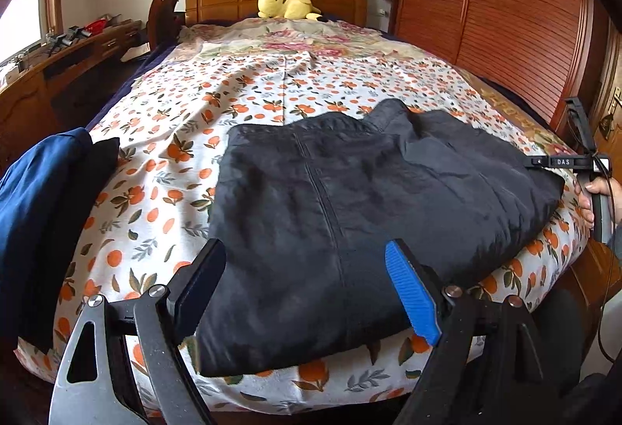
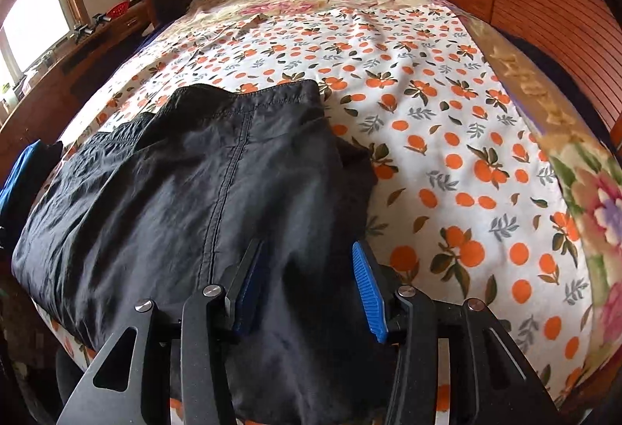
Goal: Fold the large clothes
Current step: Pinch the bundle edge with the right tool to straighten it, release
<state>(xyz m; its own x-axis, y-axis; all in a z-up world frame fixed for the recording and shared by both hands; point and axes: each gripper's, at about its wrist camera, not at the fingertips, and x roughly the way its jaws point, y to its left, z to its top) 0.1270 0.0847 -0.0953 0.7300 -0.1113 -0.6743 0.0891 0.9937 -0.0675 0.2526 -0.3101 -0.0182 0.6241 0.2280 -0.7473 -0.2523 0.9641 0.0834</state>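
Observation:
A black garment [image 1: 350,215] lies folded flat on the near end of the bed, a seam running down its middle; it also shows in the right wrist view [image 2: 186,199]. My left gripper [image 1: 307,289] is open, its jaws spread just over the garment's near edge, holding nothing. My right gripper [image 2: 307,293] is open above the garment's near right corner, fabric lying between the jaws but not pinched. The right gripper's body and the hand holding it show at the far right of the left wrist view [image 1: 583,168].
The bed has an orange-print sheet [image 2: 447,137]. A blue and black pile of clothes [image 1: 42,199] sits at the left bed edge. A yellow plush toy [image 1: 287,2] lies by the headboard. A wooden wardrobe [image 1: 497,9] stands right, a desk [image 1: 58,63] left.

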